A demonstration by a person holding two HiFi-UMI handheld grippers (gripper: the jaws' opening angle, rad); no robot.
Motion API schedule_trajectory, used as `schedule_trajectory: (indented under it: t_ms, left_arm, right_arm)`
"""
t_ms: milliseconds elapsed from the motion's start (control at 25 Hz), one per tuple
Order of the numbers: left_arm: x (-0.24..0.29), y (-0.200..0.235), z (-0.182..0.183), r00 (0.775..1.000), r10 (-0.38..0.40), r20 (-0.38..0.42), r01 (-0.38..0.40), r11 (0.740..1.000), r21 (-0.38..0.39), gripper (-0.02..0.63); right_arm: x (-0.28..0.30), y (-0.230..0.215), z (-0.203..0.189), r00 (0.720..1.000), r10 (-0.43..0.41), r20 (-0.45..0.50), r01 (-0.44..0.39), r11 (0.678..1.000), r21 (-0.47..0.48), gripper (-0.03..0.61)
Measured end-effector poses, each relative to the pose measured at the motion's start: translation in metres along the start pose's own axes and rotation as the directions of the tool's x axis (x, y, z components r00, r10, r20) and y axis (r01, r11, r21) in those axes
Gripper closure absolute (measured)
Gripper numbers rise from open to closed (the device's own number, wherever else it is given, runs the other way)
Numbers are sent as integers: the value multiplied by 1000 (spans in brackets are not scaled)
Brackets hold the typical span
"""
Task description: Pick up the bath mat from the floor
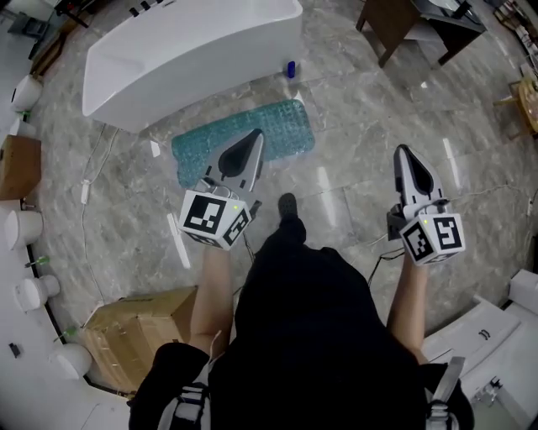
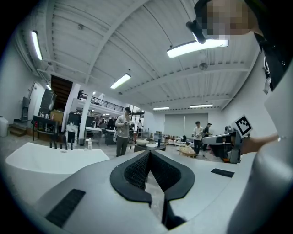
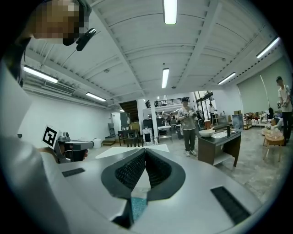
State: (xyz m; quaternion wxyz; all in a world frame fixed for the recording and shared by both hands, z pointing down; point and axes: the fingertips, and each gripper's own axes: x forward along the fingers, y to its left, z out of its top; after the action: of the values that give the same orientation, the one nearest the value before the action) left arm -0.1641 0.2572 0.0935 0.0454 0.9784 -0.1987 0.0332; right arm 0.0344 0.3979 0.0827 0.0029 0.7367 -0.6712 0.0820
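Note:
A teal bath mat [image 1: 287,127] lies flat on the marble floor beside a white bathtub [image 1: 185,50]. My left gripper [image 1: 254,135] is held in the air and, in the head view, overlaps the mat's middle. Its jaws meet at the tips with nothing between them [image 2: 149,152]. My right gripper [image 1: 402,150] hangs to the right of the mat over bare floor, also shut and holding nothing [image 3: 145,149]. Both gripper views look level across the hall, not at the floor. A sliver of the mat [image 3: 137,206] shows through the gap at the base of the right jaws.
A small blue bottle [image 1: 291,69] stands at the tub's foot. A cardboard box [image 1: 139,332] and white fixtures [image 1: 21,227] line the left side. A wooden table [image 1: 420,21] is at the back right. The person's shoe [image 1: 288,204] is just short of the mat. People stand in the hall [image 2: 122,135].

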Motion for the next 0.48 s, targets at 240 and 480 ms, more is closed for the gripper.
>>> schedule_trajectory:
  t_ms: [240, 480]
  left_arm:
    - [61, 37, 8, 999, -43, -6, 43, 999, 21, 601]
    - [101, 54, 7, 997, -69, -33, 70, 997, 17, 601]
  right_arm:
    - [50, -21, 12, 1000, -25, 0, 25, 1000, 10, 565]
    - [83, -45, 8, 999, -38, -32, 39, 998, 41, 565]
